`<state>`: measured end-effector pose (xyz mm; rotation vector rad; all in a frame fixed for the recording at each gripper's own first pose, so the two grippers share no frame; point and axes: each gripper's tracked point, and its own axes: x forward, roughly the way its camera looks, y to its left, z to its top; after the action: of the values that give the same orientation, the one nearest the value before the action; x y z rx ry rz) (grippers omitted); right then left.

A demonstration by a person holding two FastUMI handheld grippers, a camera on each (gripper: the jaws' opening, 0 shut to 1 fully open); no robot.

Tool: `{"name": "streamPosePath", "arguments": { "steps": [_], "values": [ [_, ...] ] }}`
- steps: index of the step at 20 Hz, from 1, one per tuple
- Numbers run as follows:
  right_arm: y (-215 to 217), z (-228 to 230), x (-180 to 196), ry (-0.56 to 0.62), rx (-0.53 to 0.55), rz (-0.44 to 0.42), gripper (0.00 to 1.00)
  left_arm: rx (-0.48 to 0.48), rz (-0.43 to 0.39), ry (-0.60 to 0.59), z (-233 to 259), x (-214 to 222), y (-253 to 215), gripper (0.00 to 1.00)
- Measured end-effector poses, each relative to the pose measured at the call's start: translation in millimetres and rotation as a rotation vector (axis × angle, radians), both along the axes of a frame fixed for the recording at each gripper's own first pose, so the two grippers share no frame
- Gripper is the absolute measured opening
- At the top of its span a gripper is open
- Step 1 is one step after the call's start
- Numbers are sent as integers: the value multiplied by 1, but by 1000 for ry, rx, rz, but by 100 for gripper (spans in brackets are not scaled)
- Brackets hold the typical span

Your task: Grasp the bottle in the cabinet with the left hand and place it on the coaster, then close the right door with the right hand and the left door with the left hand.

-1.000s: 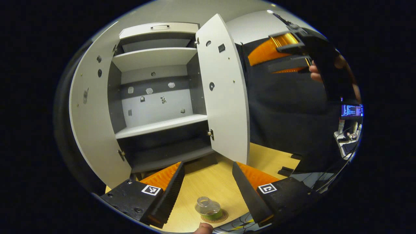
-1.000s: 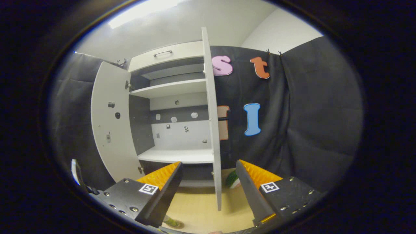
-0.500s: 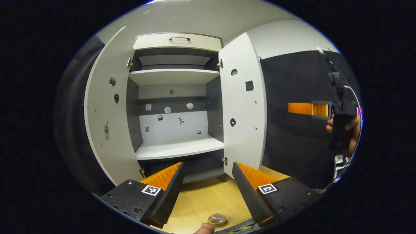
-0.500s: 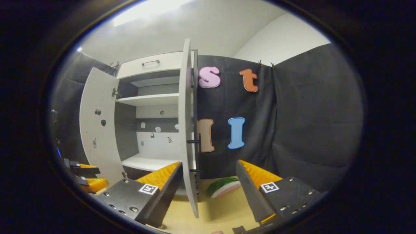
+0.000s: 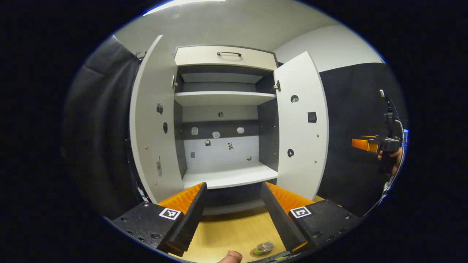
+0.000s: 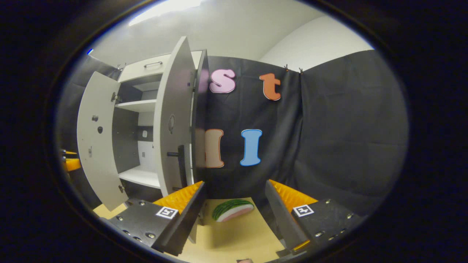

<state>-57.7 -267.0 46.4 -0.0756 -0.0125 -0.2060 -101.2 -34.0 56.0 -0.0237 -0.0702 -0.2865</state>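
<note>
Cabinet [image 5: 223, 120] is the landmark: both doors stand swung out, shelves bare. Left door [image 5: 153, 120] hangs off its left side, right door [image 5: 301, 128] off its right. Left gripper [image 5: 234, 212] sits in front of the cabinet's lower shelf with its fingers spread wide and nothing between them. Bottle [image 5: 264, 248] stands on the coaster [image 5: 256, 252] on the desk [image 5: 230, 233], out in front of the cabinet and just beside the left gripper's right finger. Right gripper [image 6: 234, 212] is off past the cabinet's right door, also spread wide and holding nothing, near that door's outer face [image 6: 172, 120] and its dark handle [image 6: 181, 160]. Watermelon slice [image 6: 233, 209] lies on the desk, right of the cabinet.
</note>
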Motion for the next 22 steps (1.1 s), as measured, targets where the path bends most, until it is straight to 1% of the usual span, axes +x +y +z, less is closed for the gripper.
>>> {"name": "streamPosePath", "arguments": {
  "steps": [1,2,3,5,6,7,11,14,15,16,17,18,19,20,21,22],
  "values": [
    [-4,-2,7,6,1,9,99,5,12,2,-3,0,4,93],
    [-8,-5,15,14,5,18,99,10,23,2,-5,1,9,95],
    [-13,-10,23,23,13,20,99,12,34,7,-7,2,13,93],
    [-13,-17,38,32,50,36,99,6,39,16,-11,4,17,93],
    [-10,-19,46,33,69,45,96,5,46,23,-14,6,21,93],
    [-5,-18,56,33,82,51,99,3,55,28,-17,9,24,93],
    [21,-29,80,55,87,100,99,-2,88,61,-35,20,37,93],
    [52,-31,91,70,66,163,99,-5,121,58,-40,22,51,93],
    [53,-30,88,70,42,154,99,-2,134,65,-45,21,57,93],
    [56,-29,91,70,23,148,94,1,143,72,-49,18,63,93],
    [56,-30,90,70,19,143,92,7,148,76,-54,16,68,93],
    [57,-31,89,73,37,139,92,17,155,84,-59,15,74,93],
    [59,-35,88,79,65,136,92,26,162,94,-65,15,80,95],
    [60,-36,88,80,89,130,92,29,170,102,-68,16,85,93],
    [59,-35,87,73,95,122,92,25,175,111,-71,16,88,93],
    [61,-32,88,63,85,123,89,12,176,119,-72,17,90,93]
  ]
}}
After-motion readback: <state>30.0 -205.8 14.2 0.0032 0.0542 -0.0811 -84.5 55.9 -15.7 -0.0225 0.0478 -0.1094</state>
